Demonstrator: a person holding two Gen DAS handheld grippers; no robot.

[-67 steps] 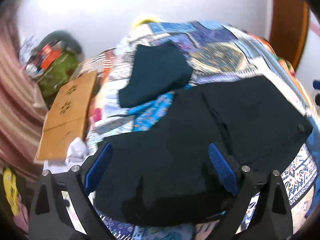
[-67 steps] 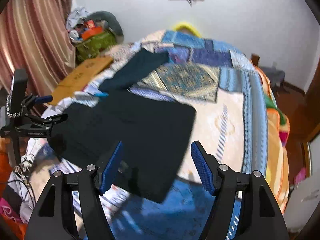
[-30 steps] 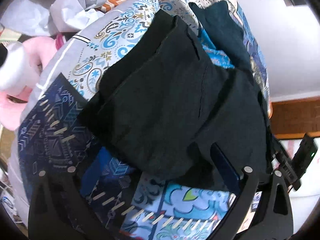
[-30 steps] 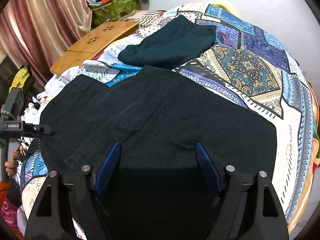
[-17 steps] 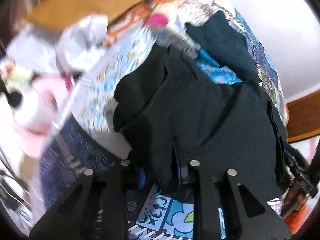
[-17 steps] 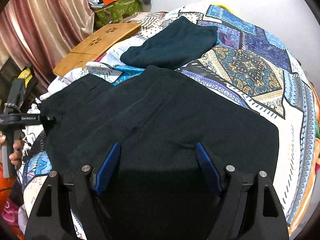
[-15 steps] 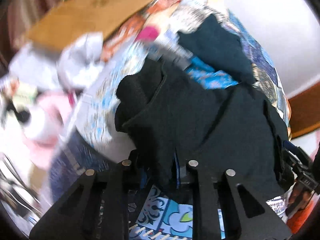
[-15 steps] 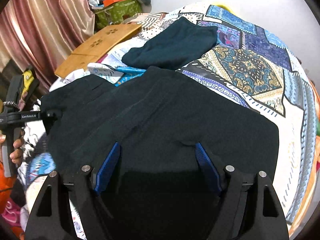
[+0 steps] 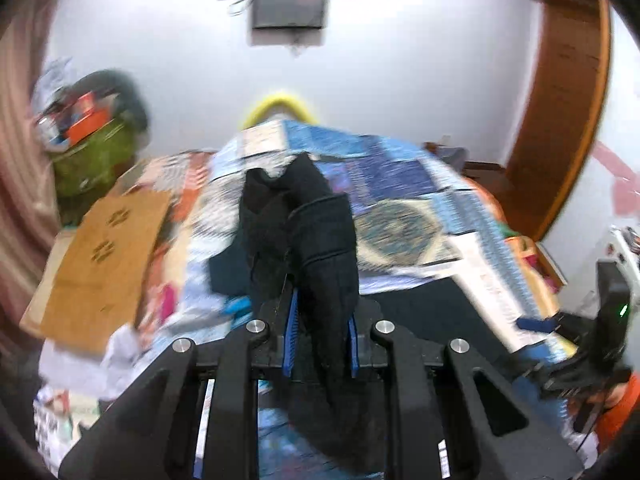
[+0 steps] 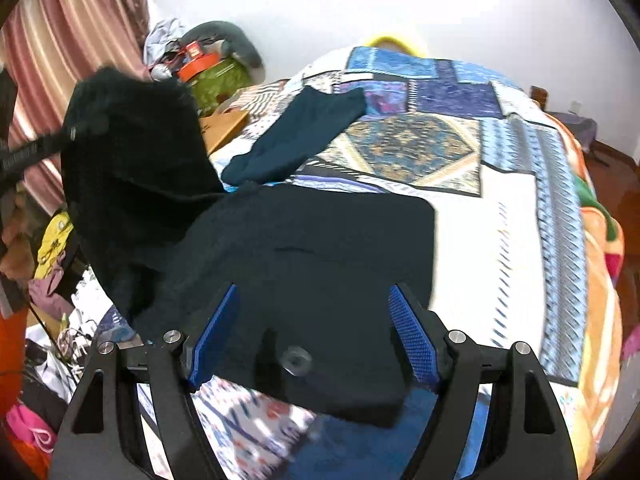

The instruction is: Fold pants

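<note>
Bright, even room light is washing the white wall (image 9: 400, 80) ahead of both tools. Motion blur is smearing the left wrist view, especially the quilt (image 9: 400, 184); fisheye bending and dark vignetting are curving every edge.

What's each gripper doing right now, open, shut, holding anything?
Left gripper: shut on the black pants, one end lifted off the bed.
Right gripper: open, its fingers either side of the pants' other end, not pinching.

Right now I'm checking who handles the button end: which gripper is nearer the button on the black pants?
Right. The right gripper has its jaws open either side of the button; the left gripper holds the raised far end of the black pants.
</note>
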